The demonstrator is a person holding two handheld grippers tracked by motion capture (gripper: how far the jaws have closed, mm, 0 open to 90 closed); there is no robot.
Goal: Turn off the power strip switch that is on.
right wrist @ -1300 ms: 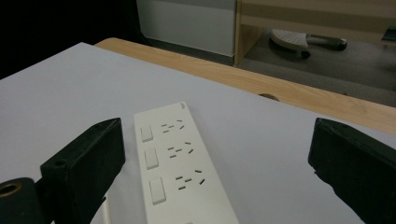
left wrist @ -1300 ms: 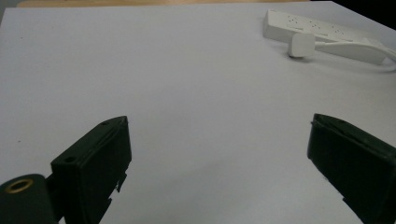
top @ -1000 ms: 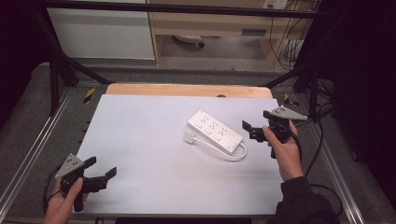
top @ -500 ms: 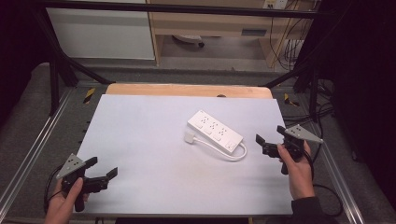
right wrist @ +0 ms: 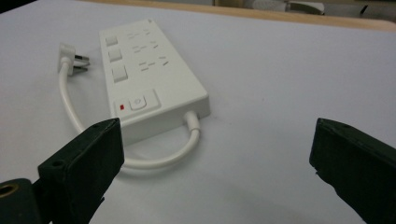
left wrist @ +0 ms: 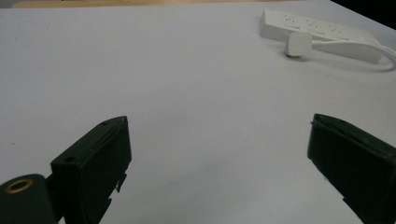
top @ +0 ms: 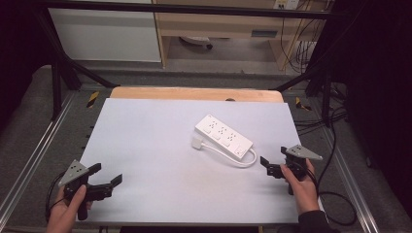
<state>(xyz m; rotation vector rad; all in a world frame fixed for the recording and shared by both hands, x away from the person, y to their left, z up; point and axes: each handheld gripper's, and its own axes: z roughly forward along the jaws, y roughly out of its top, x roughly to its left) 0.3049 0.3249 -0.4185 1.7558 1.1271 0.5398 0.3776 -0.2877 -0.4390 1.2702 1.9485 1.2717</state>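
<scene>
White table (top: 160, 145): power strip (top: 224, 136) just beyond right tongs (top: 266, 166).

Left hand-held gripper (left wrist: 219, 158) jaws wide apart (nothing between) above white table (left wrist: 187, 93); power strip (left wrist: 322, 35) far right

- The high view looks forward and down over the whole white surface (top: 160, 145) from the person's side.
- The left gripper view sits low, facing across the surface toward the far power strip (left wrist: 322, 35).
- The right gripper view is low and close to the same strip, which all three views share.
</scene>
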